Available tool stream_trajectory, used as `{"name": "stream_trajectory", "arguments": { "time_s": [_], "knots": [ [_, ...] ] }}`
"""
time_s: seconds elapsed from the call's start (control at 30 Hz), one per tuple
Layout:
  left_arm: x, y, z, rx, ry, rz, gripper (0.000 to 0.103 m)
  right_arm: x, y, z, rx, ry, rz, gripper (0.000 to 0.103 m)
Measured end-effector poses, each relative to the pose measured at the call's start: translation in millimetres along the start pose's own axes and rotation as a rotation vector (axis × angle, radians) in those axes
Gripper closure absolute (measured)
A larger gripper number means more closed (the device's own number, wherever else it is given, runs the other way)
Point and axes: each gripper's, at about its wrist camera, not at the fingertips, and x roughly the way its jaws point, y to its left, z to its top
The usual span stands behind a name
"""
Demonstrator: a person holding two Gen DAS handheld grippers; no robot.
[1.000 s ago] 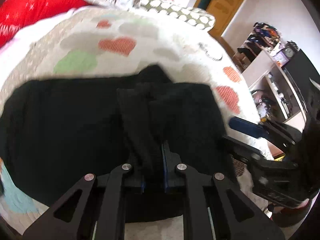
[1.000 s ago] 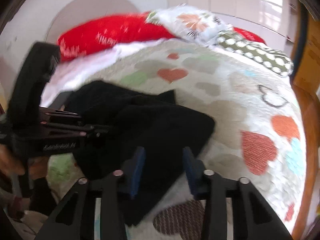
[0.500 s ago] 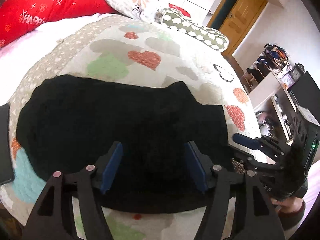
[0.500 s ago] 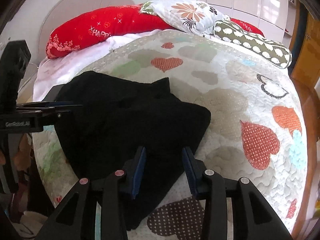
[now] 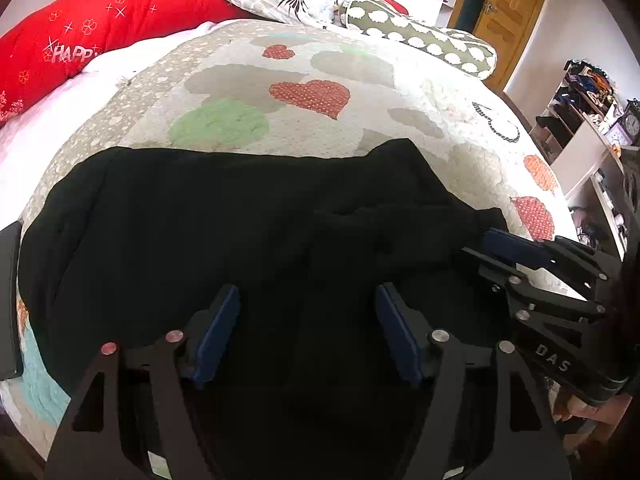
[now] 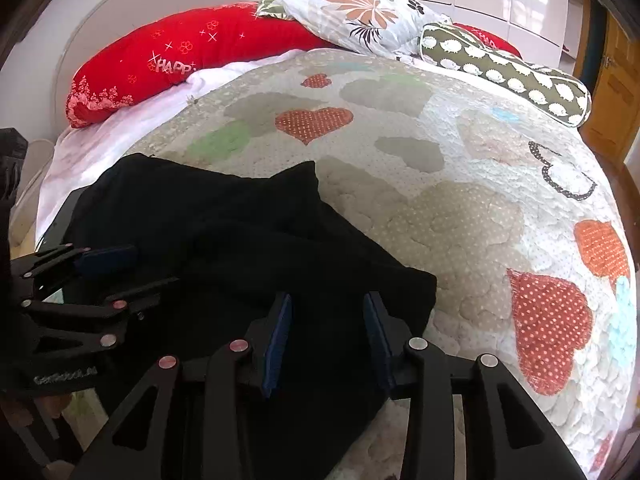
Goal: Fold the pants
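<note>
Black pants [image 5: 224,216] lie folded over in a wide dark heap on the heart-patterned quilt [image 5: 304,92]; they also show in the right wrist view [image 6: 240,240]. My left gripper [image 5: 308,320] is open and empty, just above the near edge of the pants. My right gripper [image 6: 326,320] is open and empty over the pants' right end. The right gripper also shows at the right of the left wrist view [image 5: 500,252], and the left gripper at the left of the right wrist view [image 6: 128,268].
A red pillow [image 6: 168,60], a floral pillow [image 6: 360,12] and a green patterned bolster [image 6: 508,72] lie at the head of the bed. A wooden door [image 5: 508,4] and cluttered shelves [image 5: 580,96] stand to the right. A dark flat object [image 5: 8,300] lies at the bed's left edge.
My left gripper let go of the pants fabric and opened wide. The pants dropped flat onto the quilt. Both grippers pulled back a little.
</note>
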Motion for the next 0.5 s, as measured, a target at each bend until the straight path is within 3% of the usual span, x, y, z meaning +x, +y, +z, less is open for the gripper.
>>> {"name": "stream_trajectory", "arguments": {
  "time_s": [0.07,0.17,0.5],
  "knots": [
    [-6.9,2.9,-1.4,-0.013,-0.001,-0.013,0.033,-14.2,3.1,-3.4,-0.006,-0.001,-0.001,0.062],
    [-17.2,3.7,-5.3,-0.004,-0.018,-0.009,0.033,-34.7,13.5,-13.7,-0.05,-0.01,0.004,0.051],
    [-20.0,-3.3,-26.6,0.026,-0.028,0.032,0.033,-56.7,32.6,-56.7,-0.08,-0.012,-0.025,0.051]
  ]
}}
